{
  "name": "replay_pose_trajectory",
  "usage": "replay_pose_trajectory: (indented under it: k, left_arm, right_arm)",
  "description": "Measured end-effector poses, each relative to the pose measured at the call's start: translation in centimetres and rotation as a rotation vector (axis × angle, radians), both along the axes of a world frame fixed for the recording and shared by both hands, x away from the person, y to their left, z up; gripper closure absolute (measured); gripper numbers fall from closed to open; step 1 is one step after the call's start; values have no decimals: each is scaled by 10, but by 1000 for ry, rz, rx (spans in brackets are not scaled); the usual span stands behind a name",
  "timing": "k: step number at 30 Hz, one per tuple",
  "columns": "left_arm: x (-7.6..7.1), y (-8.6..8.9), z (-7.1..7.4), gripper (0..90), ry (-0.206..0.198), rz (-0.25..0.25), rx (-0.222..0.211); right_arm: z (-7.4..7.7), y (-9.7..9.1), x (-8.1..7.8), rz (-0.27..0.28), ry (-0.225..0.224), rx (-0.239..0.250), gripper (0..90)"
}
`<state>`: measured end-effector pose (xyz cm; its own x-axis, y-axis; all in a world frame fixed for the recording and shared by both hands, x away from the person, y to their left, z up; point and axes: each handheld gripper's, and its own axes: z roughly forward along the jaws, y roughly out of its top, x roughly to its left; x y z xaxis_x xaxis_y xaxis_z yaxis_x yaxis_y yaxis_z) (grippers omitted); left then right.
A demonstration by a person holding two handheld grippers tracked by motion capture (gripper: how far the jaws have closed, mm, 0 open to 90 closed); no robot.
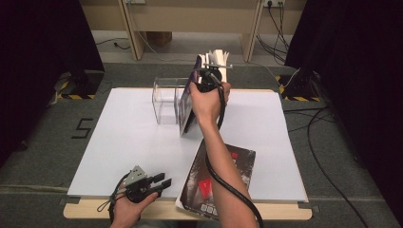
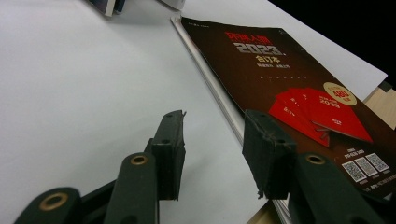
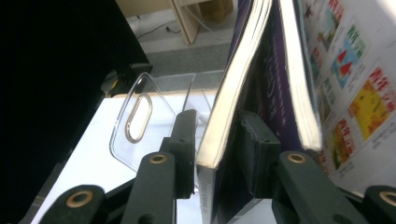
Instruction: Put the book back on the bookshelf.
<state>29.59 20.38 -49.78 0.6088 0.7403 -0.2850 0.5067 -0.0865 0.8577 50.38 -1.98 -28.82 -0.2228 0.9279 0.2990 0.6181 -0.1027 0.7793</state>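
Observation:
A purple-covered book [image 1: 187,113] stands upright against a clear acrylic holder [image 1: 164,99] at the back of the white sheet [image 1: 128,142]. My right gripper [image 1: 208,78] is at the book's top edge. In the right gripper view the book [image 3: 219,116] sits between the jaws of the right gripper [image 3: 217,140], which stand open with their pads slightly off it. A dark brown magazine [image 1: 240,164] with red envelopes printed on it lies flat at the front right. My left gripper [image 1: 163,181] rests open and empty near the front edge, just left of the magazine [image 2: 280,70]; the left gripper [image 2: 212,140] holds nothing.
A second book with colourful printed pages [image 3: 345,70] stands to the right of the purple one. White upright books [image 1: 217,57] show behind the right hand. The holder's wall has an oval handle slot [image 3: 137,116]. Cables [image 1: 323,156] run on the floor at the right.

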Motion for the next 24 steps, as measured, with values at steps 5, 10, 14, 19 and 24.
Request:
replay_pose_trajectory:
  k: [5, 10, 14, 19, 24]
  left_arm:
    - [0, -1, 0, 575, 2, -4, 2]
    - [0, -2, -1, 575, 4, -5, 0]
    - [0, -1, -1, 575, 2, -7, -1]
    - [1, 0, -1, 576, 3, -8, -3]
    - [1, 0, -1, 576, 2, -7, -5]
  right_arm:
    - [-3, -1, 5, 4, 14, -22, 751]
    - [-1, -3, 8, -10, 25, -58, 826]
    - [-2, -4, 9, -7, 4, -8, 830]
    - [-2, -2, 6, -12, -104, -13, 832]
    - [4, -1, 5, -31, -181, -19, 832]
